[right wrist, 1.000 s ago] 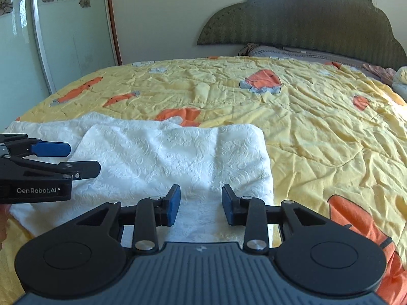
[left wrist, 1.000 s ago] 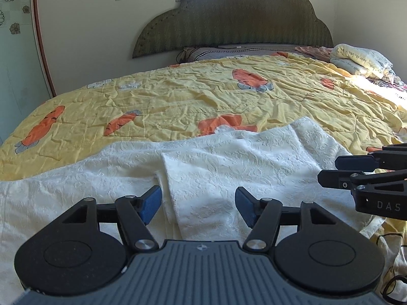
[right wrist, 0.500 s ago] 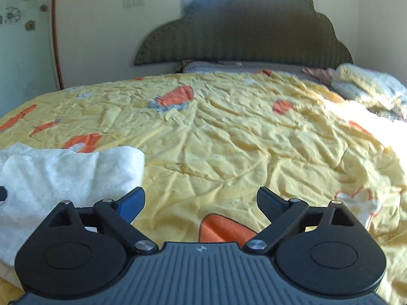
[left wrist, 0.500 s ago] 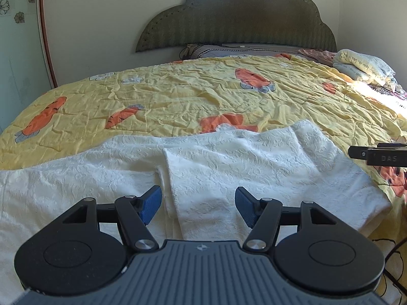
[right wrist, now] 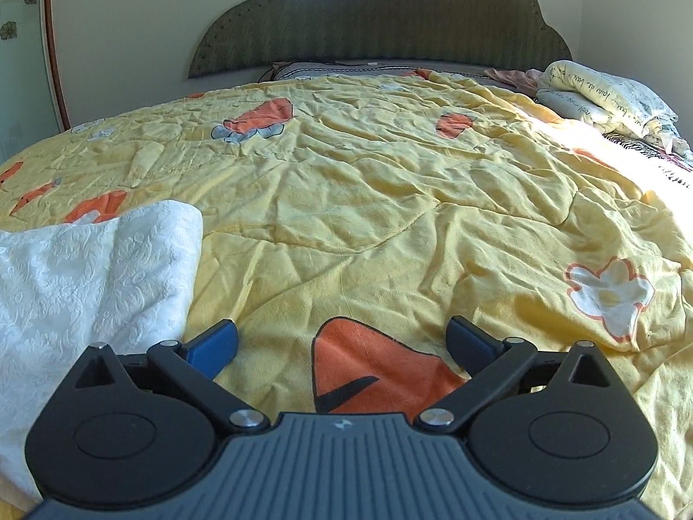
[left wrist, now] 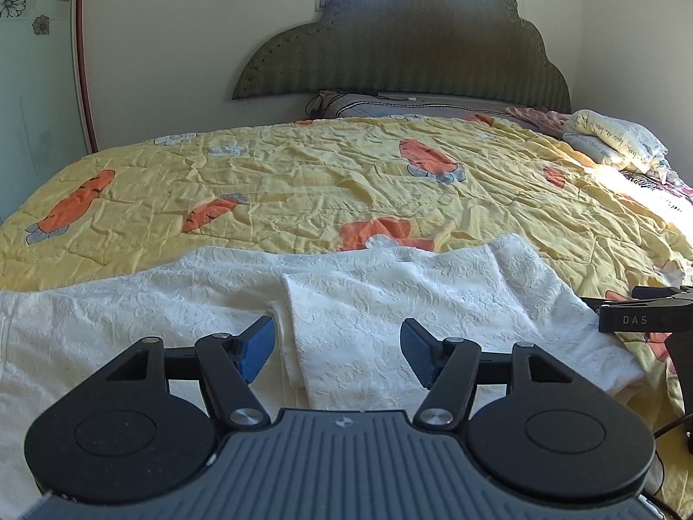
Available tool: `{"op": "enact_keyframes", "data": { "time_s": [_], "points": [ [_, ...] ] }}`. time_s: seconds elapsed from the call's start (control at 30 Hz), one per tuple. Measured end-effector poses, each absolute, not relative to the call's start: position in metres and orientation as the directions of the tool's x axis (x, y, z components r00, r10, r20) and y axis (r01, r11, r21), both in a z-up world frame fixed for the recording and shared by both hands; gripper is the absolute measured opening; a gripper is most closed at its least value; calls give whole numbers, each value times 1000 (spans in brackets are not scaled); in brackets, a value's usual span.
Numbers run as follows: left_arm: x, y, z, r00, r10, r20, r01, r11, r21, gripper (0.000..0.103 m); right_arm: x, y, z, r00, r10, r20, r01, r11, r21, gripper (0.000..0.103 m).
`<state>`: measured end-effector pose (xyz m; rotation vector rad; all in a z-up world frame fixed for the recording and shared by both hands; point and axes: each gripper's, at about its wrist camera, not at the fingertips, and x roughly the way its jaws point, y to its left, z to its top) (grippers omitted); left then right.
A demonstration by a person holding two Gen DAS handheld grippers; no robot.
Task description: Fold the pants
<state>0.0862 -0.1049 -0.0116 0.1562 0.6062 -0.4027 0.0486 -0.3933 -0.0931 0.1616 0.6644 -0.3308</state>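
White embossed pants [left wrist: 390,303] lie flat on the yellow carrot-print quilt [left wrist: 303,199], their right part folded over into a double layer. My left gripper [left wrist: 338,349] hovers low over that folded edge, open, its blue pads apart and pressing on nothing. My right gripper [right wrist: 342,342] is off the pants, just right of their folded end [right wrist: 86,268]. Its jaws are opening wide with only quilt [right wrist: 390,216] beneath them. In the left wrist view the right gripper [left wrist: 649,307] shows side-on at the right edge.
A dark padded headboard [left wrist: 411,52] backs the bed. Folded bedding [right wrist: 606,99] is piled at the far right corner. A black cable [left wrist: 675,424] hangs by the bed's near right edge. The wall [left wrist: 164,65] with sockets is at left.
My right gripper has swung right off the pants onto bare quilt and spread its jaws from narrow to wide. The left gripper has stayed over the fold.
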Motion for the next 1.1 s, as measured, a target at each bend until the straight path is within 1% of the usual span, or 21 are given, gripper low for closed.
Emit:
{"op": "enact_keyframes", "data": {
  "time_s": [0.27, 0.47, 0.6, 0.73, 0.87, 0.97, 1.1],
  "points": [
    [82, -105, -7, 755, -314, -576, 411, 911, 43, 68, 49, -393, -93, 737, -249, -628, 351, 935, 41, 103],
    [83, -101, -4, 753, -316, -577, 407, 913, 30, 68, 49, -393, -93, 737, -249, -628, 351, 935, 41, 103],
    [79, -98, 1, 767, -309, -562, 398, 917, 39, 68, 49, -393, -93, 737, -250, -628, 352, 935, 41, 103],
    [79, -89, 4, 769, -308, -560, 381, 924, 15, 68, 49, -393, -93, 737, -250, -628, 352, 935, 41, 103],
    [77, -73, 5, 771, -277, -573, 355, 935, 26, 69, 48, -393, -93, 736, -253, -628, 354, 935, 39, 103],
    [74, -53, 7, 792, -232, -565, 307, 951, 41, 69, 51, -391, -93, 732, -262, -629, 363, 931, 34, 103],
    [72, -23, 11, 799, -197, -568, 248, 969, 13, 70, 53, -393, -93, 736, -251, -629, 356, 933, 45, 103]
  ]
}}
